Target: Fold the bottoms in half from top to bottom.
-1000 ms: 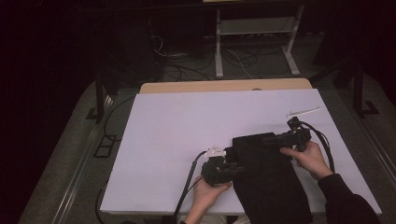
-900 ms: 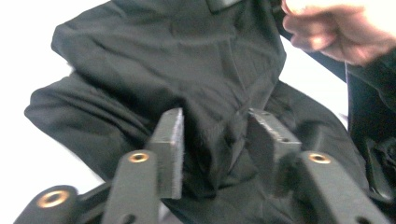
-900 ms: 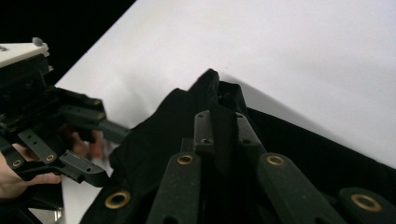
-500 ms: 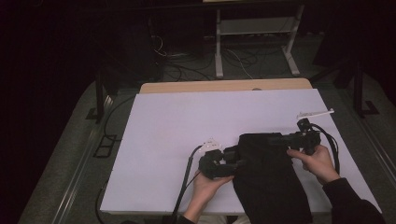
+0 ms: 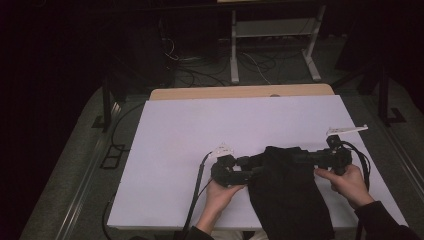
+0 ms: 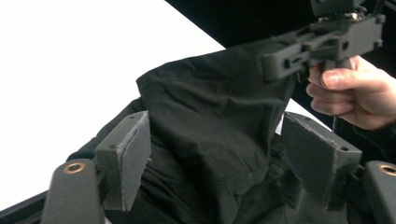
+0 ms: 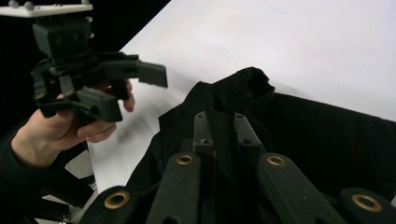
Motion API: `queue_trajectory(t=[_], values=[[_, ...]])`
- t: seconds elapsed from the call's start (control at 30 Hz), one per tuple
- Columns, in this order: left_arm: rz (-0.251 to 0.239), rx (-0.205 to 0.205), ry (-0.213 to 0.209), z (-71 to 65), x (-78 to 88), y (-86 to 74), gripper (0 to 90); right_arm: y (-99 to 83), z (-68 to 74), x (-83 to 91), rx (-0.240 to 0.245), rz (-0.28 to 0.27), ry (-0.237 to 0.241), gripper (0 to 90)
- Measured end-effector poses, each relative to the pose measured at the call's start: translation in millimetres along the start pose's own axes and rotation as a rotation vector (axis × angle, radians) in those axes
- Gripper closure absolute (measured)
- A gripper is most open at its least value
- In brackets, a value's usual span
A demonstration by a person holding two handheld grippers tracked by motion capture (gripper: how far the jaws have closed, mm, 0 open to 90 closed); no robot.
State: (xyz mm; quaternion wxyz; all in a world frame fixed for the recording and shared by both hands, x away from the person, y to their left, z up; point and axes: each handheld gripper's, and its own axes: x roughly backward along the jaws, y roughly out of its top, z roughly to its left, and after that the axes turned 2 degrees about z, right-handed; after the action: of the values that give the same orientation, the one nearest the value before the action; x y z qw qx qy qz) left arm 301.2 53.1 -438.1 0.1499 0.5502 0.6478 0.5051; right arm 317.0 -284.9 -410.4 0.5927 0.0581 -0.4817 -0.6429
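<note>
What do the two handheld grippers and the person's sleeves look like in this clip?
Both the left gripper and the right gripper are matte black, with blocky bodies and brass-coloured rivets at the jaw links. A white plate tops the right one; black cables trail from each. The sleeves are dark.

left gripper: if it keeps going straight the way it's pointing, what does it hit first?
Most likely the black cloth: a raised fold of it already lies between the left gripper's jaws, which have just been opening and don't press on it. Behind the fold, the right gripper clamps the cloth's far side; depth there is unclear.
</note>
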Motion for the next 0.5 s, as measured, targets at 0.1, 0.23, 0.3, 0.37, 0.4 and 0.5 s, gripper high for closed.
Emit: queue_trajectory(t=[0.1, 0.23, 0.3, 0.37, 0.4, 0.5], values=[[-0.002, -0.001, 0.000, 1.8, -0.4, 1.5, 22.9, -3.8, 2.2, 1.4, 0.003, 0.000, 0.004, 82.1], [-0.008, -0.002, -0.003, 2.7, -0.6, 3.3, 22.8, -10.4, 3.8, 2.6, 0.002, 0.005, 0.011, 82.1], [-0.010, -0.004, 0.000, 2.5, -0.8, 3.8, 22.8, -12.9, 4.6, 3.0, 0.003, 0.010, 0.016, 82.0], [-0.011, -0.003, 0.001, 2.7, -0.6, 3.9, 22.8, -16.0, 6.2, 3.4, 0.002, 0.009, 0.011, 81.9], [-0.010, -0.003, 0.001, 2.8, -0.7, 3.8, 22.8, -17.3, 6.4, 3.4, 0.004, 0.013, 0.014, 81.9], [-0.007, -0.005, 0.003, 2.8, -1.0, 3.6, 22.8, -21.1, 7.8, 2.6, 0.004, 0.023, 0.012, 81.9]])
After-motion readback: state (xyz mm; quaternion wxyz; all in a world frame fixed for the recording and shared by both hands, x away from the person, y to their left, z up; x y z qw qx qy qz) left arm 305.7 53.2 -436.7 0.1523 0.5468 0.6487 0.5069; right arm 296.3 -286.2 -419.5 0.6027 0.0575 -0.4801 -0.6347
